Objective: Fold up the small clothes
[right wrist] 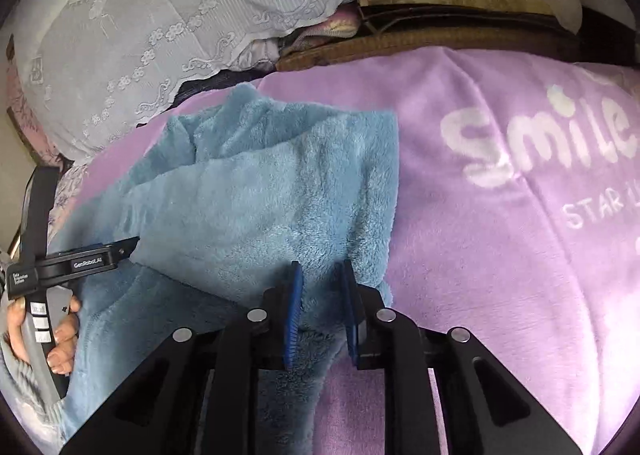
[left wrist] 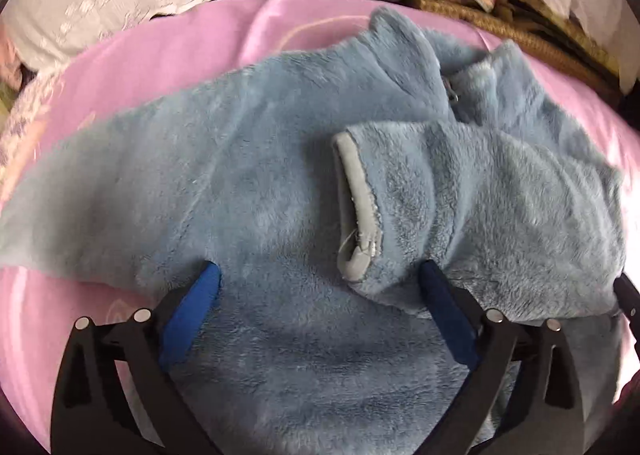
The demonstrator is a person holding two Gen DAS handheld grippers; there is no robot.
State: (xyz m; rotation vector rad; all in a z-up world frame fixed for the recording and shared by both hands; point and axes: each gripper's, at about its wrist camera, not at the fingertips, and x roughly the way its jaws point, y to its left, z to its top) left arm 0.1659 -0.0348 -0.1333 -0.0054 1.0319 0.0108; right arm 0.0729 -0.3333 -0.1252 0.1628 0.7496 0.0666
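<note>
The left tool [left wrist: 320, 275] is seen at the bottom of its own view with its blue pads spread wide, resting on the blue fleece jacket [left wrist: 248, 191] and gripping nothing. Just beyond it, between the pads toward twelve o'clock, a folded-in sleeve with a grey cuff [left wrist: 356, 199] is laid across the jacket's body. Further off, toward one o'clock, the collar with its zip pull [left wrist: 450, 89] is found.

In the right wrist view, the right tool [right wrist: 320, 307] is seen nearly closed, with a fold of the jacket's edge pinched between its pads. At nine o'clock a hand [right wrist: 60, 339] is wrapped around the handle of the left tool.

The jacket is spread on a pink blanket [right wrist: 480, 255] printed with "Smile" lettering [right wrist: 540, 143] at two o'clock. Farthest away, at eleven o'clock, white embroidered cloth [right wrist: 168, 27] is draped.
</note>
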